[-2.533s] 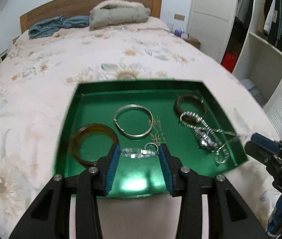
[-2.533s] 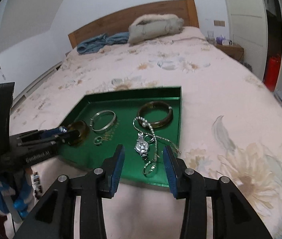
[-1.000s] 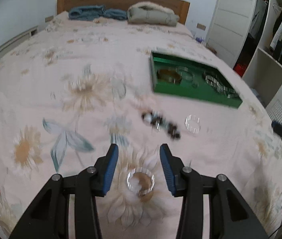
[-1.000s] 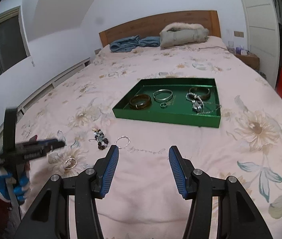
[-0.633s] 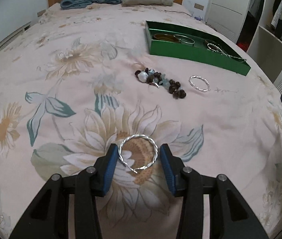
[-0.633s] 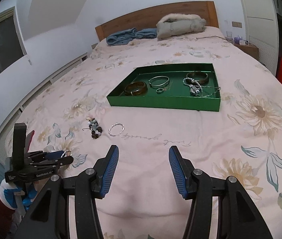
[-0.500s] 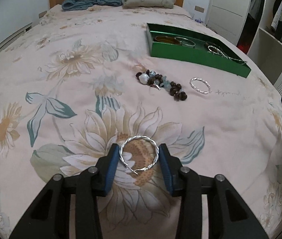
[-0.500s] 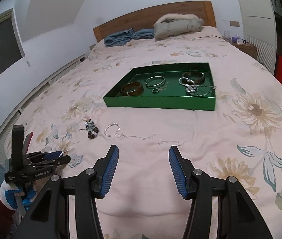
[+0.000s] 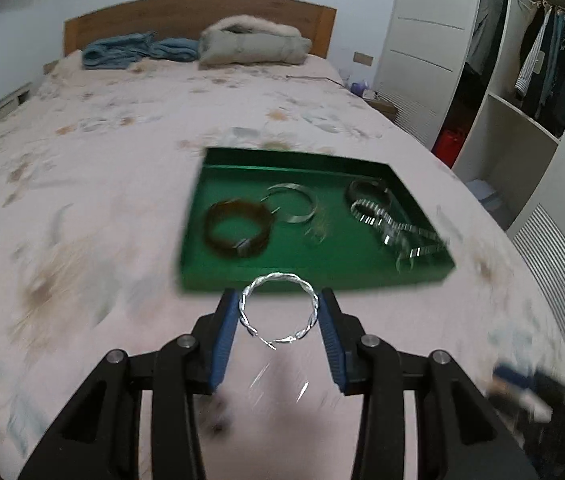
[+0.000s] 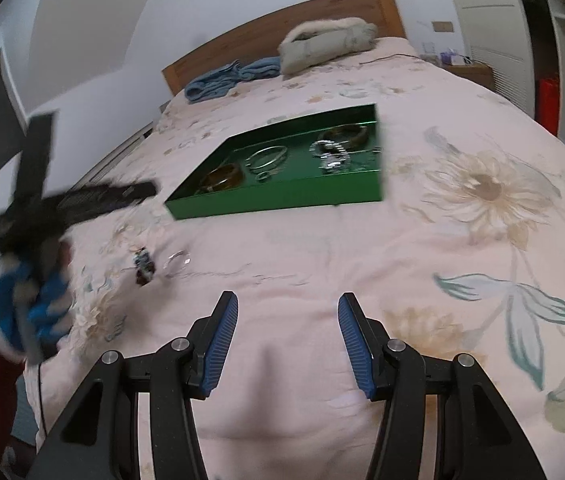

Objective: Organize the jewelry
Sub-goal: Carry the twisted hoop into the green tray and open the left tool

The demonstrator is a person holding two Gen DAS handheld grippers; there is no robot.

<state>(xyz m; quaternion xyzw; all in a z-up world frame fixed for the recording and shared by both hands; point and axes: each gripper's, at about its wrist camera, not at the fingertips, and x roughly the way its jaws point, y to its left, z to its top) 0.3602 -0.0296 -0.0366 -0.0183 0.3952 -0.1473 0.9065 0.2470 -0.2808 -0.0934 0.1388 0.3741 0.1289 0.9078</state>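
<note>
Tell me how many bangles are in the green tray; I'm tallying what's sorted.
3: brown bangle front left, silver bangle middle, dark bangle back right. Blur may hide others. The left hand-held gripper holds a twisted bangle outside the tray.

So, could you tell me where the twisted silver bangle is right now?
In the left wrist view, the twisted silver bangle sits gripped in the left gripper, in the air just short of the green tray's near wall.
</note>
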